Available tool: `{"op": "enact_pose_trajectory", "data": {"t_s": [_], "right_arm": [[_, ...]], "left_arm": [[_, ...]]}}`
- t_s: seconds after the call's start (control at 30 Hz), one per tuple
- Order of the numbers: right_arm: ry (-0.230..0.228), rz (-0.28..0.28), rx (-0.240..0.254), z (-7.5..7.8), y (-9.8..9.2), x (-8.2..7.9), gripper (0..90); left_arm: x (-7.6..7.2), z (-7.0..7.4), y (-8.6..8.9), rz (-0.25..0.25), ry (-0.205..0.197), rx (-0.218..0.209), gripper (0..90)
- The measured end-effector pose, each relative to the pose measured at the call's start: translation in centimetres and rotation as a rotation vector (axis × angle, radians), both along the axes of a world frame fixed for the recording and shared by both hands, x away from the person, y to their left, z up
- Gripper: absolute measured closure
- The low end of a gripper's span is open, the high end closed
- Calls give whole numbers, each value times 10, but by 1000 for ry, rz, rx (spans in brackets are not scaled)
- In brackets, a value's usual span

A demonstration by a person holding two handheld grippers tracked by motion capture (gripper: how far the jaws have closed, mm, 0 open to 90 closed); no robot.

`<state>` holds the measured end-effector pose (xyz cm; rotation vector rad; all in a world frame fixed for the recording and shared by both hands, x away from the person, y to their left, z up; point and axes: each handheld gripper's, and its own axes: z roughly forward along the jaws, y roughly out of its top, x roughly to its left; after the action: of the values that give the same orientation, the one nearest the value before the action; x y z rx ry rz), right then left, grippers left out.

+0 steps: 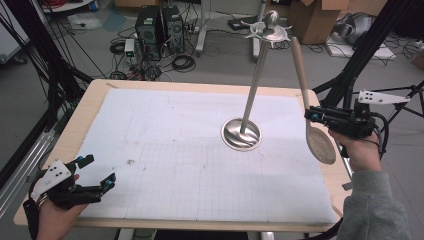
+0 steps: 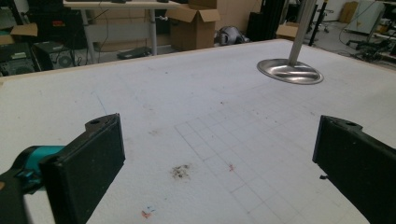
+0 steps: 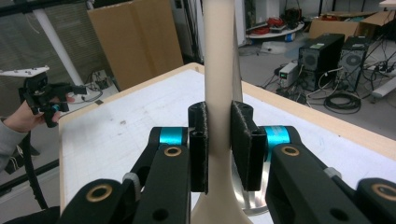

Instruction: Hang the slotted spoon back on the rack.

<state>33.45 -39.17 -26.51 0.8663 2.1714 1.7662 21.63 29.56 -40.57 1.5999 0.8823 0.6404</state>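
Observation:
A wooden spoon [image 1: 306, 95] hangs upright over the table's right edge, bowl down and handle up. My right gripper [image 1: 311, 115] is shut on its neck just above the bowl; in the right gripper view the pale handle [image 3: 219, 70] rises between the two pads. A metal utensil stand [image 1: 257, 75] rises from a round base [image 1: 242, 134] right of the table's middle, with hooks at its top. My left gripper [image 1: 98, 172] rests at the near left corner, open, with nothing between its fingers [image 2: 88, 163].
A white gridded mat [image 1: 190, 150] covers the wooden table [image 1: 90, 100], with a small dark stain [image 2: 180, 171] near my left gripper. Computer towers, cables and cardboard boxes lie on the floor beyond the far edge. Black frame poles stand at both sides.

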Motion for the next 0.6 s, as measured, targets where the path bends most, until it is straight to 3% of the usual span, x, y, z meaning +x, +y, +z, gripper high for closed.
{"op": "enact_pose_trajectory", "data": {"t_s": [0.27, 0.6], "right_arm": [[23, 11, -43, -4, 11, 5, 778], [31, 12, -48, -5, 17, 11, 778]], "left_arm": [[-1, 0, -1, 0, 2, 3, 25], [-6, 0, 4, 16, 0, 0, 25]]}}
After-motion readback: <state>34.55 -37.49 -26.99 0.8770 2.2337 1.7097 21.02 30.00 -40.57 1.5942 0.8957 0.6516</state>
